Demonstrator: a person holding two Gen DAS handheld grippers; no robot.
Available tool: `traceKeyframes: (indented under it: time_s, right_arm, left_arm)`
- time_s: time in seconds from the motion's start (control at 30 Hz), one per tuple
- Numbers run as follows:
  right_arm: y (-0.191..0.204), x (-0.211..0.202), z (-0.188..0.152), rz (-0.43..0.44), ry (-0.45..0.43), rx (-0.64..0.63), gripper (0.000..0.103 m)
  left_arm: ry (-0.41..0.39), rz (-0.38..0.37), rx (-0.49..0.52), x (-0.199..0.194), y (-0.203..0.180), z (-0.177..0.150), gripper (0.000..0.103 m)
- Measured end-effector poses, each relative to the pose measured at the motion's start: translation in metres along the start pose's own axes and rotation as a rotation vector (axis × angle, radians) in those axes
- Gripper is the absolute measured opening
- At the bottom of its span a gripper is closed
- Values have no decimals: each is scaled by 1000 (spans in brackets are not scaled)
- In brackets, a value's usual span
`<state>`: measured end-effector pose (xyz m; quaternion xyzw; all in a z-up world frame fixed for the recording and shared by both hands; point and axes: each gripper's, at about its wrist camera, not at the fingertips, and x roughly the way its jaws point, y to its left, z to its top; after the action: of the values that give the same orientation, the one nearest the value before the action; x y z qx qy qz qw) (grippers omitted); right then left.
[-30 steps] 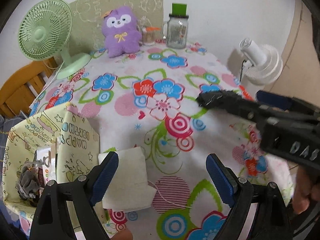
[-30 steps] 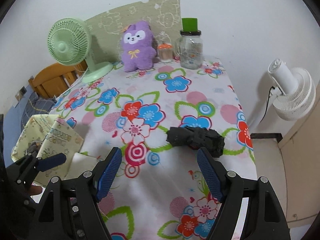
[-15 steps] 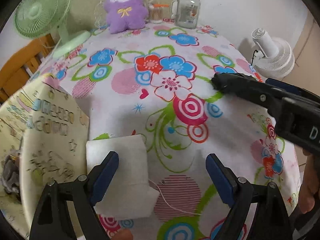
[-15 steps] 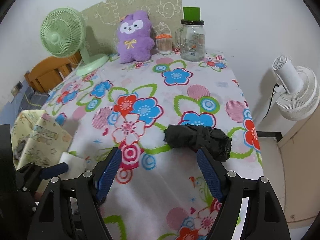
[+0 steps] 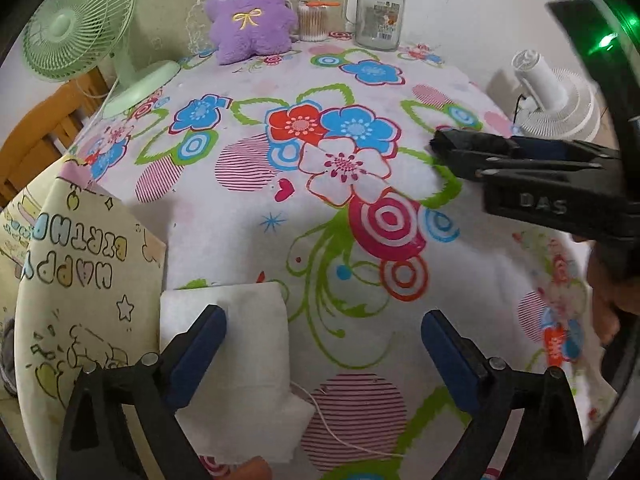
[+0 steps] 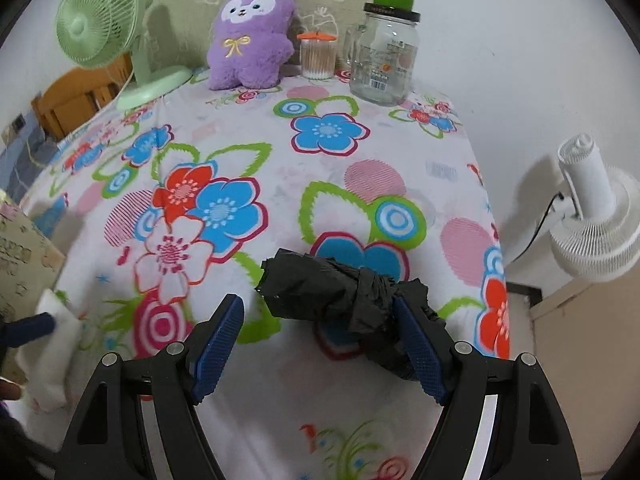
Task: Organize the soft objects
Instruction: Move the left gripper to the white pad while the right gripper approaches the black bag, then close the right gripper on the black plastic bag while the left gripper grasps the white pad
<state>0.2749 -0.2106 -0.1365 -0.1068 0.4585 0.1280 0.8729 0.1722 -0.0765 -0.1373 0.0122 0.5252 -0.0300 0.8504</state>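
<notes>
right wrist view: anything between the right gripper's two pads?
Yes. The black rolled bundle partly lies between the right gripper pads, against the right-hand pad, over bare floral tablecloth. Pads not pressing; right wrist view shows it.

A fluffy purple plush toy (image 6: 250, 36) and a clear glossy glass jar (image 6: 384, 60) stand on the matt printed tablecloth (image 6: 360, 184).

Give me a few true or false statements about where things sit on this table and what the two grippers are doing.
1. The purple plush stands at the far end of the table. True.
2. The black bundle lies inside the paper bag. False: it lies on the cloth, partly between the right gripper's fingers.
3. The left gripper grips the white cloth. False: its jaws are opening, with one finger over the cloth.
4. A glass jar stands beside the cotton swab cup. True.
</notes>
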Motion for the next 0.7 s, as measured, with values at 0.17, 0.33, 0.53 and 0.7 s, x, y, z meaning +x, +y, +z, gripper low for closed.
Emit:
traceKeyframes:
  time_s: [0.17,0.33,0.53,0.7]
  right_arm:
    - [-1,2,6,-10,-8,-42,80]
    - [-1,2,12,-42,-16,-94,80]
    - [-6,21,16,-57,43,-166,80]
    - [-11,28,17,-24,69,-183,80]
  left_arm:
    - [5,80,27,9,-4,2,100]
    - [-12,114,24,16,-4,6,103]
    - [-27,108,6,16,2,7,92]
    - [-32,112,-21,11,10,8,73]
